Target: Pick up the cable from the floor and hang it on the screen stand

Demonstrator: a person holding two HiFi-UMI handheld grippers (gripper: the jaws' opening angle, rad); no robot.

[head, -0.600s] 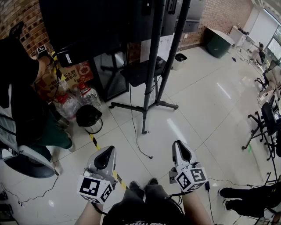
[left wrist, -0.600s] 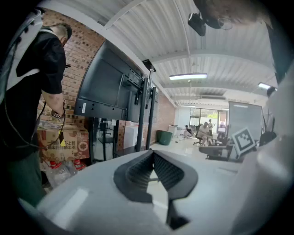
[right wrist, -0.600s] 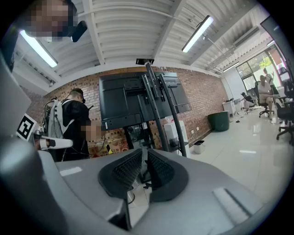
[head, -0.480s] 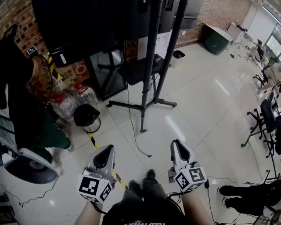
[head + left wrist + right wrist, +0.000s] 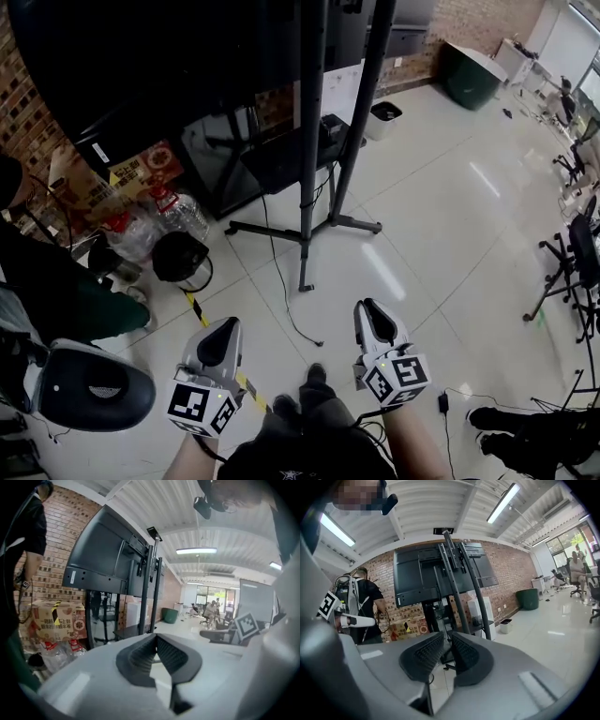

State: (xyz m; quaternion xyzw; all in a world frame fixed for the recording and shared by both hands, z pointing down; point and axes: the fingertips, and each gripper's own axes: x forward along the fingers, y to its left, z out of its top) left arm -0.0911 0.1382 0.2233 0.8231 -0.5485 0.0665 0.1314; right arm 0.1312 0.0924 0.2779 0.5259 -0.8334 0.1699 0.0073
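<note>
- The right hand-held gripper (image 5: pixel 377 322) is holding its jaws a narrow slit apart with nothing between them. It is pointing roughly level toward the stand (image 5: pixel 310 159).
- The left hand-held gripper (image 5: pixel 221 339) is carrying its jaw tips together, also empty, and is aiming the same way.
- The cable (image 5: pixel 284 302) is lying on the floor (image 5: pixel 422 234) between the two, with its loose end sitting just left of the right one and clearly farther from the left one.
- Its long axis is running away from the person, from that loose end up toward the stand's foot and drifting slightly left as it goes.
- Judging by this, the right one is looking better placed. It is needing to dip down and a little leftward, jaws straddling the cable across its length near the loose end.
</note>
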